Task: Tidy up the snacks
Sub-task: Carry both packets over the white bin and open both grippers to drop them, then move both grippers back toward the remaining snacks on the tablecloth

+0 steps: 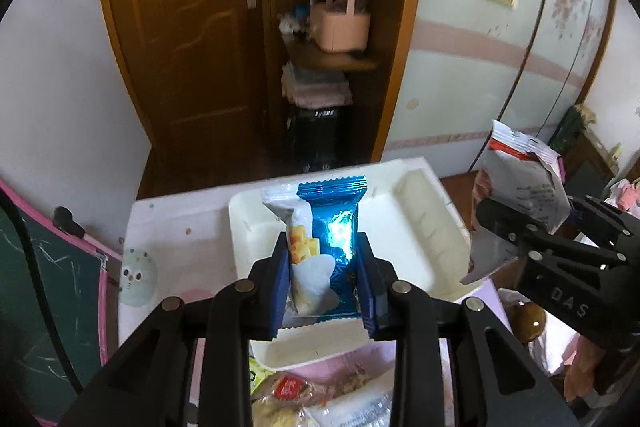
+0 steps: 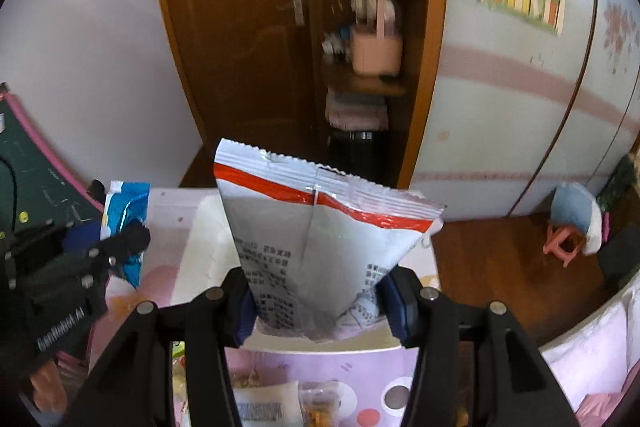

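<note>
Left claw (image 1: 324, 267) grips a blue packet (image 1: 334, 227), raised over the white tray (image 1: 416, 211) on the counter (image 1: 176, 227). Right claw (image 2: 320, 303) clamps a white bag (image 2: 320, 223) above the same tray. More snacks (image 1: 304, 399) lie nearer.

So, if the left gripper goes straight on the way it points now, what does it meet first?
Most likely the white tray: the left gripper, shut on the blue snack packet, points down into it. Depth is unclear.

Dim warm room, fisheye-bent edges, blurred shelves, glare on blue wrapper (image 1: 338, 233).
</note>
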A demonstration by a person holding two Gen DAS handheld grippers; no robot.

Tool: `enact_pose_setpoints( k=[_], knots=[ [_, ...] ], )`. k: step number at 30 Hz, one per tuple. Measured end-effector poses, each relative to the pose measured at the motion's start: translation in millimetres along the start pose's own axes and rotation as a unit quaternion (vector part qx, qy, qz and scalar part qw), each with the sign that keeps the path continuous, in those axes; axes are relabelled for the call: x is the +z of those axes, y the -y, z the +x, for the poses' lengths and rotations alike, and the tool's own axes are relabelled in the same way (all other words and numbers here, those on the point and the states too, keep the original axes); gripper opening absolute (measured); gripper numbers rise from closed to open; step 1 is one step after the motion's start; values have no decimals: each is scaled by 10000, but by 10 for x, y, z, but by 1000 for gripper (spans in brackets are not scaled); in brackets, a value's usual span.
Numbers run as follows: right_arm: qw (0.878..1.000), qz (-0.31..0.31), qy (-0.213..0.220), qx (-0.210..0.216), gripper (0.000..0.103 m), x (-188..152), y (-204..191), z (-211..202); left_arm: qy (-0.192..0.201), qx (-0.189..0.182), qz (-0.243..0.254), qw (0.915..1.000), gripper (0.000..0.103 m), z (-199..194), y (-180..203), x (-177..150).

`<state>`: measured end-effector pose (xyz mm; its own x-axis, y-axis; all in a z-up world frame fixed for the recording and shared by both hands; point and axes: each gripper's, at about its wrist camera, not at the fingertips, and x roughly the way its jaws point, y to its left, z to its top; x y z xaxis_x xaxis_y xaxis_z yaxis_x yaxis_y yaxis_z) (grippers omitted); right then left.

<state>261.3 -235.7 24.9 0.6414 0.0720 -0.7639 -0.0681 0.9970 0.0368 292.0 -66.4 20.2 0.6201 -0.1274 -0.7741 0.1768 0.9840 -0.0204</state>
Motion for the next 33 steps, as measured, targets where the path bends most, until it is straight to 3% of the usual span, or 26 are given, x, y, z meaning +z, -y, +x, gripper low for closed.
enact_pose_setpoints(
  k=[8, 10, 12, 13, 17, 23, 26, 33],
  knots=[
    [9960, 444, -763, 143, 53, -5, 132, 753, -509, 106, -256, 9983, 30, 810, -58, -50],
    [9949, 543, -819, 215, 53, -11, 157, 841, -591, 145, -258, 9978, 42, 903, -46, -109],
    [9927, 723, -882, 396, 54, -51, 192, 893, -657, 185, -301, 9972, 83, 949, -60, -145],
    [9912, 804, -941, 460, 58, -52, 203, 921, -614, 208, -323, 9974, 87, 912, -79, -177],
    [9940, 817, -611, 406, 85, -64, 218, 859, -503, 181, -324, 9980, 88, 816, -131, -225],
    [9951, 876, -263, 381, 86, -52, 240, 613, -67, 212, -479, 9986, 88, 527, -272, -264],
    [9944, 977, -62, 401, 86, -52, 278, 433, -29, 178, -513, 9985, 88, 329, -339, -283],
    [9964, 733, 367, 230, 86, -135, 158, -262, 284, 142, -476, 9984, 88, -363, -440, -380]
  ],
)
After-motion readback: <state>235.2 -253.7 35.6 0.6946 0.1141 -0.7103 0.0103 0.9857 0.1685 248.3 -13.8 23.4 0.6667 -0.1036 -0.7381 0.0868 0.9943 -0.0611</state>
